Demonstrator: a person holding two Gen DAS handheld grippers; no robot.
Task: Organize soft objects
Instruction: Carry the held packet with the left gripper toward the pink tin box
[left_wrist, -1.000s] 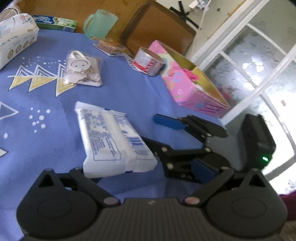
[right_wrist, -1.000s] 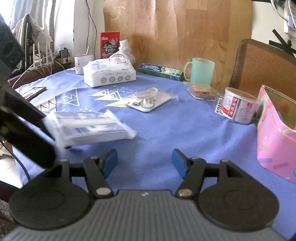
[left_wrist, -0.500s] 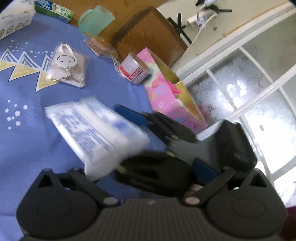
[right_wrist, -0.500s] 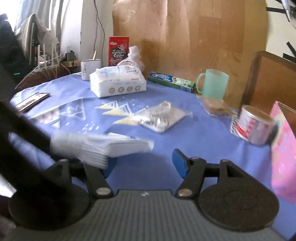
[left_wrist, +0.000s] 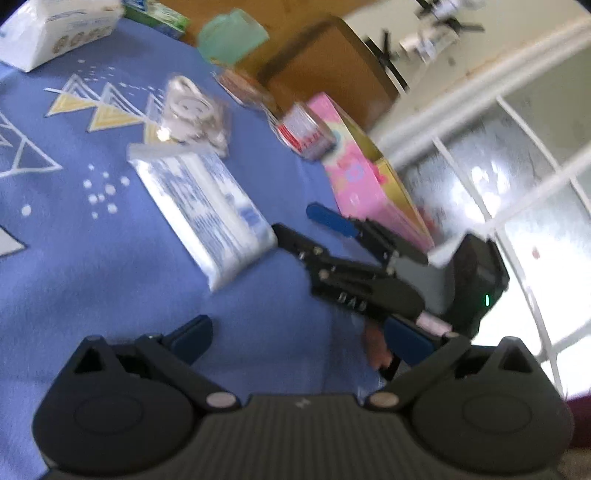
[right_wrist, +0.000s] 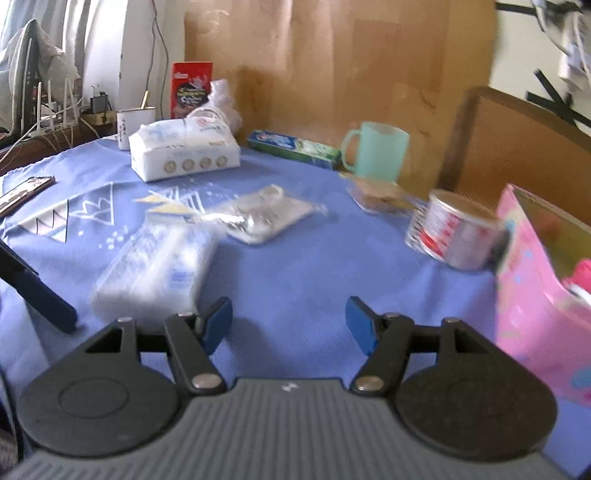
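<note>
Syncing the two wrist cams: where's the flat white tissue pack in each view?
Left wrist: tissue pack lies center-left on the blue tablecloth.
Right wrist: tissue pack lower left, beyond the left finger.
Shared landmark: pink box, right of the pack in both.

I see a wood-panel wall (right_wrist: 332, 70) behind the table (right_wrist: 295, 266), a brown chair (right_wrist: 517, 147) right, white-framed frosted windows (left_wrist: 517, 166) glowing, curtain (right_wrist: 74, 37) left.

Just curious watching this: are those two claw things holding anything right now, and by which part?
Nothing is held. Left gripper and right gripper are both open; the tissue pack lies free on the tablecloth.
</note>
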